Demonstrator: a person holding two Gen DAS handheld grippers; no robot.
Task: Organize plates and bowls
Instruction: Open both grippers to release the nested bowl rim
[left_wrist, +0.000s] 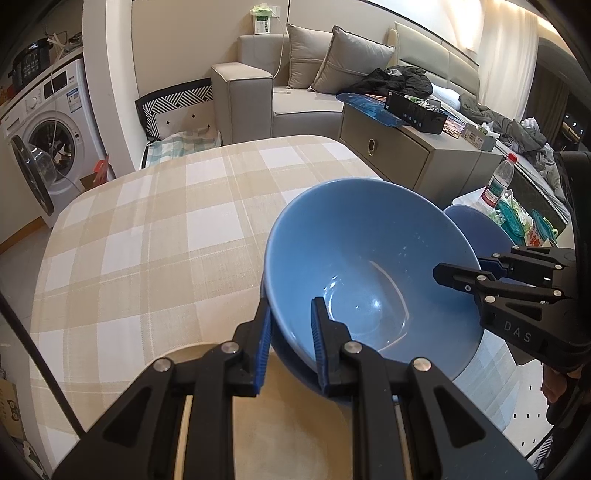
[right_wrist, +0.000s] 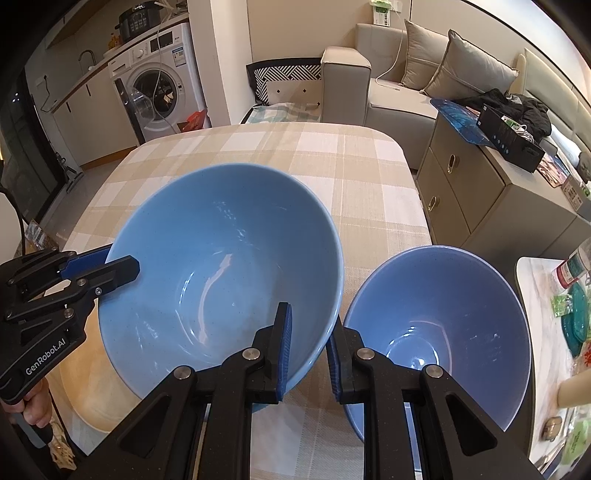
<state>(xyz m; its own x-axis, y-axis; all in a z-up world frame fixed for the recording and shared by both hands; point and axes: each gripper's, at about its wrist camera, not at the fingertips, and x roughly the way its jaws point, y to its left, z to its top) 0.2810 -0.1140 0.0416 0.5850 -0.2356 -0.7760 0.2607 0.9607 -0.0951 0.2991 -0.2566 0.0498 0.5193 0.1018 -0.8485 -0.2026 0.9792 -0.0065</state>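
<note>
We have the large blue bowl (right_wrist: 221, 266) in a 2-handed hold above the checked tablecloth (left_wrist: 147, 229), so the step in hand is carrying or setting it down. In the right wrist view the bowl fills the centre. The left gripper (right_wrist: 118, 264) comes in from 9 o'clock with its jaws clamped on the rim, and the right gripper (right_wrist: 308, 354) at 6 o'clock pinches the near wall, 1 blue pad inside and 1 outside. Both sets of fingers are closed on the bowl.

Under the bowl, at 7 o'clock in that view, a pale wooden plate or board (right_wrist: 88, 398) shows. We cannot tell whether the bowl touches it.

The small blue bowl (right_wrist: 439, 332) stands just beside the large one at 4 o'clock, upright and empty.

Judging by the task, the next move calls for landing the large bowl level, freeing both rims, then nesting the small bowl inside. A tilted release could let it rock.

Writing, largest first: "GenRobot.AI" on the left gripper, then "DAS" on the right gripper (left_wrist: 452, 275) in the left wrist view. The labels on the washing machine (right_wrist: 159, 92) and the water bottle (left_wrist: 498, 181) are too small to read.
</note>
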